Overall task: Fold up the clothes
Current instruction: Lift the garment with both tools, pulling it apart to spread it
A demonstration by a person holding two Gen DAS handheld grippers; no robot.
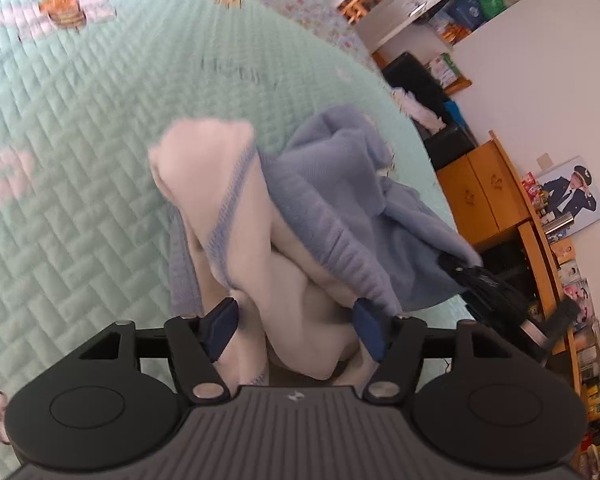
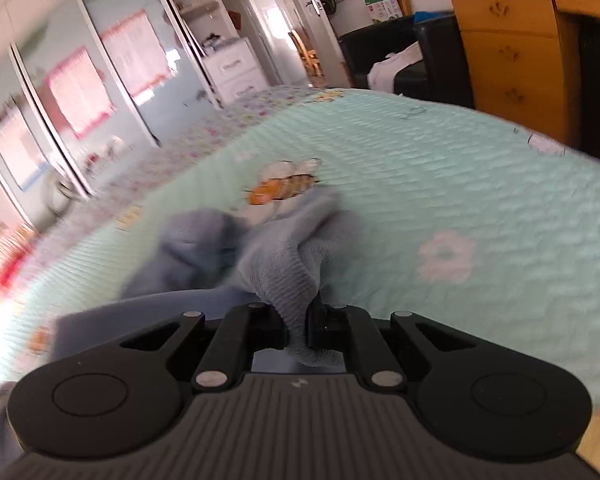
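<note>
My right gripper (image 2: 298,334) pinches the blue garment (image 2: 276,256) w/ jaws narrow; left gripper (image 1: 296,330) wide, cloth loose between, over the quilt (image 1: 80,120). Risk: unheld side sags, fold bunches.

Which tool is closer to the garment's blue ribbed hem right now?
Right. The right tool is shut on the blue ribbed hem. The left tool stands open around the garment's cream lining, beside that hem.

Left tool (image 1: 296,326) gapes wide; right tool (image 2: 298,326) is clamped tight, both angled downward.
</note>
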